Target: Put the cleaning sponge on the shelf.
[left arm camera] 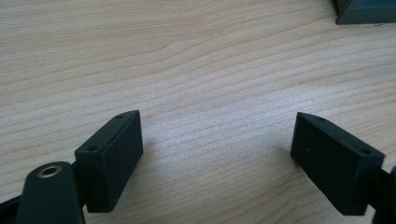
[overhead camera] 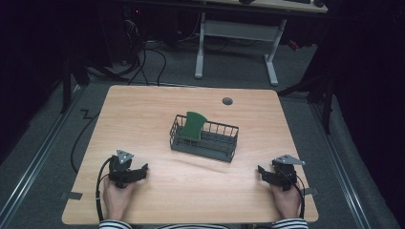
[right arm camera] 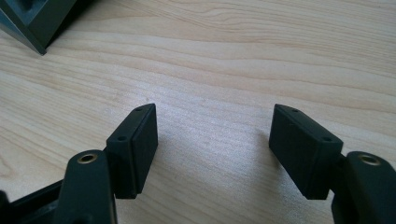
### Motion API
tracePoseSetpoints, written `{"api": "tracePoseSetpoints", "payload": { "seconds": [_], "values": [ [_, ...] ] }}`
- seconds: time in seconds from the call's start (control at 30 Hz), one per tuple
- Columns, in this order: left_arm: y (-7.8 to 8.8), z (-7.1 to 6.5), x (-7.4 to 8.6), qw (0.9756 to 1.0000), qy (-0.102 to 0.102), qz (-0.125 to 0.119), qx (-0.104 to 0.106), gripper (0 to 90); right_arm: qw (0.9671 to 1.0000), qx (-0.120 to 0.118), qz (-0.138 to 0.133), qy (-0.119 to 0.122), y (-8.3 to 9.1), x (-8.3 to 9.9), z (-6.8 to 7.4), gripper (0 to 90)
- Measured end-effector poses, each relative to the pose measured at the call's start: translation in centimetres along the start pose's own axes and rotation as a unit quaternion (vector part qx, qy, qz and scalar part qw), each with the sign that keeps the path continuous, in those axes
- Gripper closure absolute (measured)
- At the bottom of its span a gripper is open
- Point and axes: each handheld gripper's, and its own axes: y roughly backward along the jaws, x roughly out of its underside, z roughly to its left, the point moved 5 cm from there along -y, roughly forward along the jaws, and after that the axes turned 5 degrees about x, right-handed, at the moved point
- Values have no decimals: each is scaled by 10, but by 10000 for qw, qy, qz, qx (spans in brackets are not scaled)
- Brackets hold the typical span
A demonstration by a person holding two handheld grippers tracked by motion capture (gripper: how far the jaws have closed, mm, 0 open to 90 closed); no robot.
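With both tongs spread and empty, left tongs (overhead camera: pixel 142 170) and right tongs (overhead camera: pixel 261 170) resting near-side of the wire basket (overhead camera: pixel 204 138), a careless reach risks toppling the green board (overhead camera: pixel 193 125) leaning inside.

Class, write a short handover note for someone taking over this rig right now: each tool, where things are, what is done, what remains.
Left tool: open, holding nothing, resting near the table's front left.
Right tool: open, holding nothing, near the front right.
Wire rack: mid-table, between and beyond both tools.
Green board: standing upright in the rack's left end.
Done: board sits in the rack.
Left: nothing gripped yet; any further handling of the board or rack is still to begin.
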Motion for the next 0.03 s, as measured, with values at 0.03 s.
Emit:
{"api": "tracePoseSetpoints", "payload": {
  "seconds": [0.03],
  "values": [
    [0,0,0,10000,1,0,0,172,10000,0,-1,1,0,0,0,327]
  ]
}}
